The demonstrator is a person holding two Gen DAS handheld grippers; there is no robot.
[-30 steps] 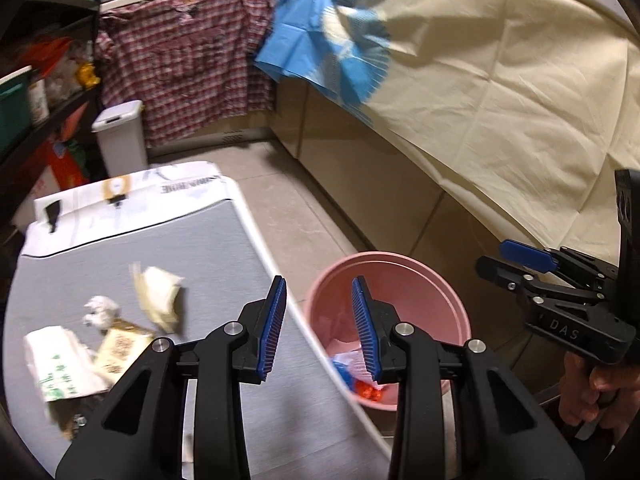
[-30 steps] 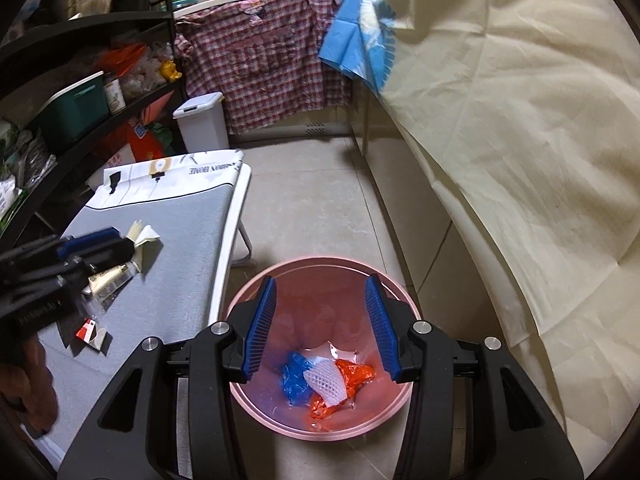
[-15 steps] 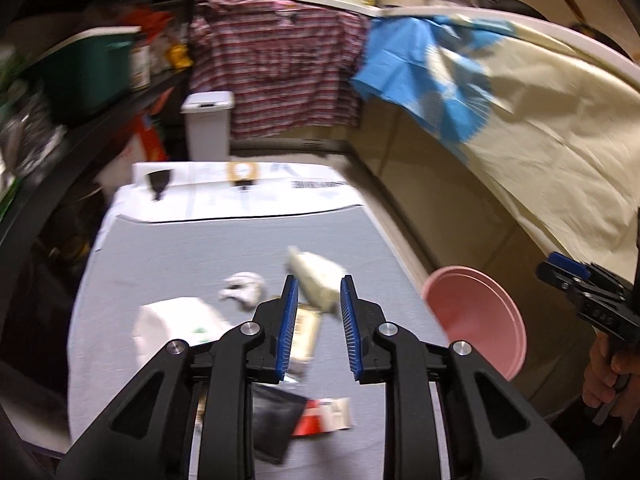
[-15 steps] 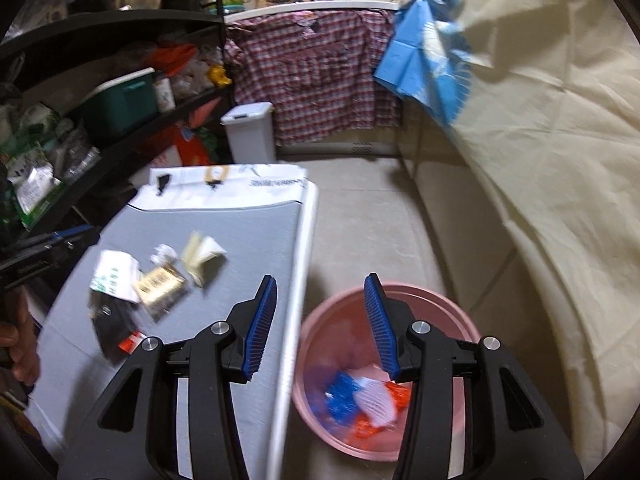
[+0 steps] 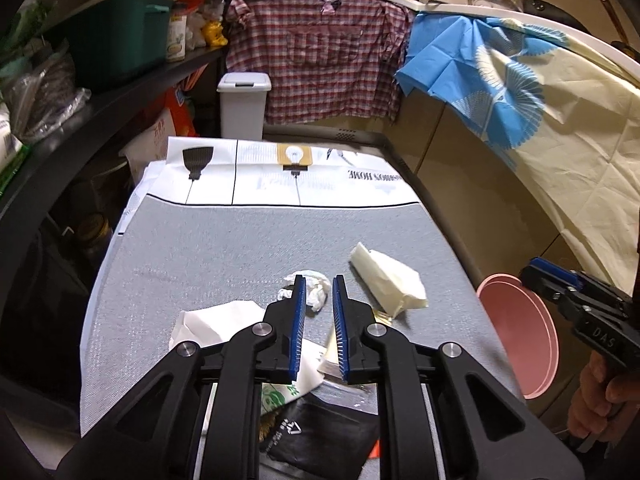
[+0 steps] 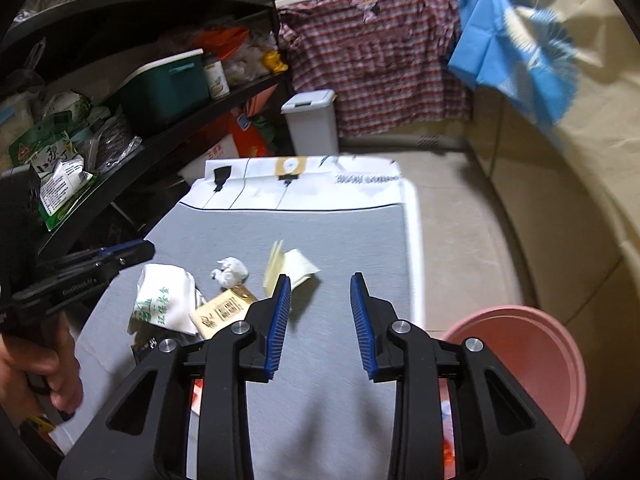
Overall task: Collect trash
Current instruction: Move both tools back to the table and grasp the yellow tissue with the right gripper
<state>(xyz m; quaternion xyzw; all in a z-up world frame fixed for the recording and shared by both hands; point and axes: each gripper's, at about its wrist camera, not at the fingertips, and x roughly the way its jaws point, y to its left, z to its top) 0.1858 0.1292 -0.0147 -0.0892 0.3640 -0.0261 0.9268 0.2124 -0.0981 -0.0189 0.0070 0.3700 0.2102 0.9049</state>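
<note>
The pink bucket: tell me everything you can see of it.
The pink bucket is round, smooth and plastic-looking, with a stepped rim. It stands upright and open on the tiled floor, close beside the right edge of the grey table; whether they touch is unclear. The right gripper's black frame hides most of its inside; red scraps show there. No gripper touches it. In the left wrist view only its rim shows past the table.

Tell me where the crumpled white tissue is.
The crumpled white tissue lies on the grey table top, between the white bag with green print on its left and the folded cream wrapper on its right.
</note>
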